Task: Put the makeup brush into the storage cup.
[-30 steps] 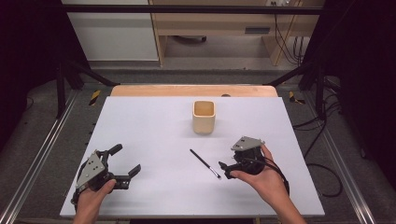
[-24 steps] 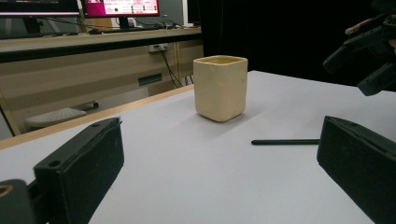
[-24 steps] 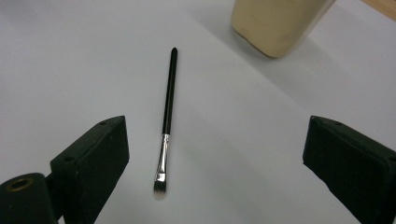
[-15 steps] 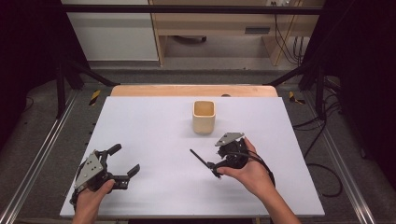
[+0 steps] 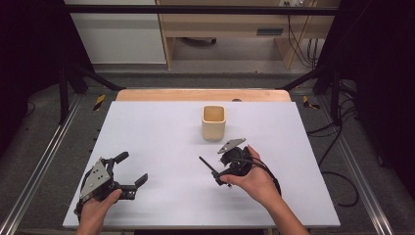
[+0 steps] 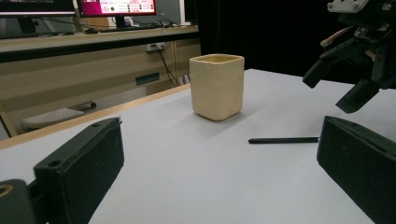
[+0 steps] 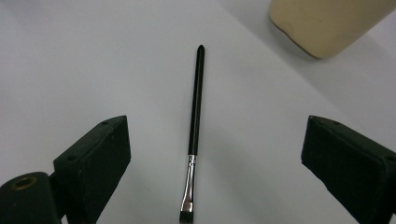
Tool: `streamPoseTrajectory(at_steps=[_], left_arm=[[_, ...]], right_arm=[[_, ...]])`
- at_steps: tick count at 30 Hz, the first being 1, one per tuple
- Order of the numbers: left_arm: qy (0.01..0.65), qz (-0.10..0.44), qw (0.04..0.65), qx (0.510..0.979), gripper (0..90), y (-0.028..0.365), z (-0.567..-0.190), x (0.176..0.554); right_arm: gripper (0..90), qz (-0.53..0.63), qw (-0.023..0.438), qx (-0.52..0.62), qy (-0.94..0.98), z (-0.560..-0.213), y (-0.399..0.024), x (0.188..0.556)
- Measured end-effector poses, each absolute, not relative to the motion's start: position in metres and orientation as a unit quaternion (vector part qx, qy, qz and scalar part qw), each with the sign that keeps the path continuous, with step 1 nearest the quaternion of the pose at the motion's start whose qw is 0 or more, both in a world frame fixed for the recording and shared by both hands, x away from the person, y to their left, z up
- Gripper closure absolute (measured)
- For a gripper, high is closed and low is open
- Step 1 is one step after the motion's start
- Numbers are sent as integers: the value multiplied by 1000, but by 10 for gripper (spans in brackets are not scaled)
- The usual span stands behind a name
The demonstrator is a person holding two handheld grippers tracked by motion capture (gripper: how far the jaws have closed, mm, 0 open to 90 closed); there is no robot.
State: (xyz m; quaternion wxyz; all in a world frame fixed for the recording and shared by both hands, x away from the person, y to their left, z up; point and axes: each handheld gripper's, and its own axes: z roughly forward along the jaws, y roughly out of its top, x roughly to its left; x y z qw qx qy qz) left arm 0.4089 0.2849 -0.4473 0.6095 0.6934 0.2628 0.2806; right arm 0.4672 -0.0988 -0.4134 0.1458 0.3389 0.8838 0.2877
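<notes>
Right gripper view gives me the clearest read: my right gripper (image 7: 212, 177) has its jaws spread wide, released, and the paintbrush (image 7: 194, 121) lies on the white surface (image 7: 70, 60) squarely between them, touching neither. Its black handle runs straight ahead of the jaws, away from the camera, while the metal ferrule and short bristles sit at the near end, down between the two pads. Beyond the jaws, ahead and off to the right, I see the base of the cream cup (image 7: 327, 25), well clear of the brush tip.

In the high view the right gripper (image 5: 216, 172) hangs over the paintbrush (image 5: 208, 164), with the cream cup (image 5: 214, 122) standing upright just past it. My left gripper (image 5: 131, 171) rests low over the surface (image 5: 161, 127), well apart from the brush, its jaws also released and holding nothing.

From the left gripper view, I look between my own spread jaws at the cream cup (image 6: 217, 86) ahead, the paintbrush (image 6: 284, 139) lying flat toward the right-hand jaw, and the right gripper (image 6: 338, 81) poised just above the brush's far end.
</notes>
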Motion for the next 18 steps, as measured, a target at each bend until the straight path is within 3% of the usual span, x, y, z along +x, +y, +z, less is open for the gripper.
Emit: streamPoseTrajectory(at_steps=[18], left_arm=[[261, 283, 605, 697, 3, 286, -448, 409]], right_arm=[[90, 277, 125, 345, 888, -427, -87, 473]])
